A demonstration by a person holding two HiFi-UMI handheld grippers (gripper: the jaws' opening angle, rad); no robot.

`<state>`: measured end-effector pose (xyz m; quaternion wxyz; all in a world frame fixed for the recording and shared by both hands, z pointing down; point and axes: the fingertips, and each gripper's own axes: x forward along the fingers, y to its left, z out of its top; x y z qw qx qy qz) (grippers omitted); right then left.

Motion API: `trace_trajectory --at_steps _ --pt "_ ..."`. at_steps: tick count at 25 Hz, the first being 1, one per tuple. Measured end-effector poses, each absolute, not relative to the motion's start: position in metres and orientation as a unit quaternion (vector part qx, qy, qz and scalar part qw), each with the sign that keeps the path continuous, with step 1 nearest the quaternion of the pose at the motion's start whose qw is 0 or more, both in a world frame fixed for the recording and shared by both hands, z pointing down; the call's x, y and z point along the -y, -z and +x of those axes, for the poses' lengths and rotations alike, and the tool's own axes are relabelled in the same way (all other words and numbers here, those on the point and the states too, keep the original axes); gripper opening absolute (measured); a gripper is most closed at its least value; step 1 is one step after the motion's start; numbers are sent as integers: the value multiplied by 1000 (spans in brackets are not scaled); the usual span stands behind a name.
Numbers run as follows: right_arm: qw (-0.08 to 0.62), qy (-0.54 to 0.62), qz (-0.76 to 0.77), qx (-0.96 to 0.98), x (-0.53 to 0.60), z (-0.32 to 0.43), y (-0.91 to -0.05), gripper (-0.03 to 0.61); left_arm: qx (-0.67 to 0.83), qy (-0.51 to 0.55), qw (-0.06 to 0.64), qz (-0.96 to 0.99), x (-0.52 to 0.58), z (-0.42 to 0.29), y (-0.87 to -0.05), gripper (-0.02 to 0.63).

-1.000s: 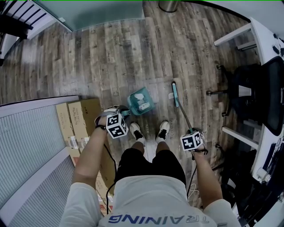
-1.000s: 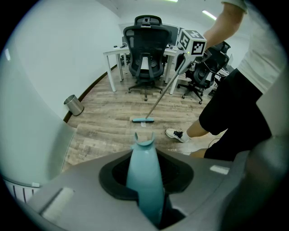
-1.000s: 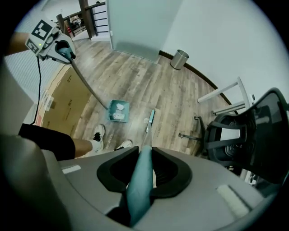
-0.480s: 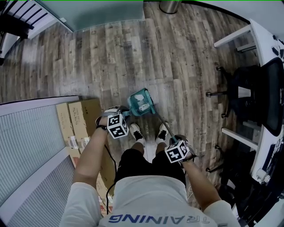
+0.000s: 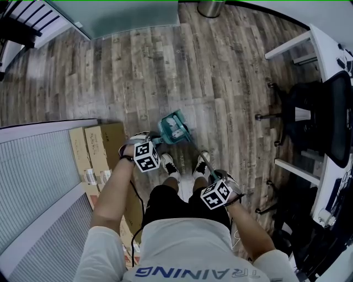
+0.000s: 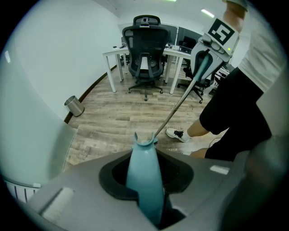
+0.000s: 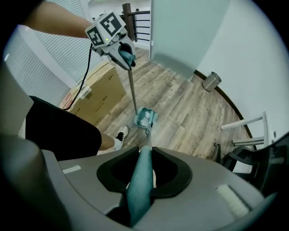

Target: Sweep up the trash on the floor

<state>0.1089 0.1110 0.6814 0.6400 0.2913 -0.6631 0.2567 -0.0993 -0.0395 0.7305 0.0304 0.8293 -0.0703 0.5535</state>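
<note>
A teal dustpan (image 5: 174, 127) stands on the wood floor in front of the person's shoes, with white crumpled trash (image 7: 145, 116) inside it. My left gripper (image 5: 155, 141) is shut on the dustpan's teal handle (image 6: 144, 180) and holds its pole upright. The right gripper (image 5: 210, 178) is shut on the broom's teal handle (image 7: 140, 180). The broom's thin pole (image 5: 197, 152) slants down to the broom head (image 5: 186, 132), which rests at the dustpan's mouth. From the right gripper view, the left gripper (image 7: 120, 50) is high up, above the dustpan (image 7: 145, 118).
Cardboard boxes (image 5: 102, 151) lie at the left beside a blind-covered partition. A black office chair (image 5: 309, 110) and white desk (image 5: 331, 49) fill the right side. A metal bin (image 5: 209, 6) stands by the far wall. The person's shoes (image 5: 168, 162) are just behind the dustpan.
The right gripper has moved left toward the person's legs, dragging the broom head from the floor right of the dustpan up to its mouth. The left gripper and dustpan have stayed put.
</note>
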Motion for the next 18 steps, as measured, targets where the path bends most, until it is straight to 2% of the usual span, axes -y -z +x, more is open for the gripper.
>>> trace_trajectory --at_steps 4,10,18 --pt "636 -247 276 677 -116 100 -674 109 71 -553 30 830 41 -102 -730 97" --pt "594 -309 281 688 -130 85 -669 109 71 -554 31 829 38 -102 -730 97" --pt "563 -350 361 656 -104 143 -660 110 74 -554 26 829 37 -101 -730 97"
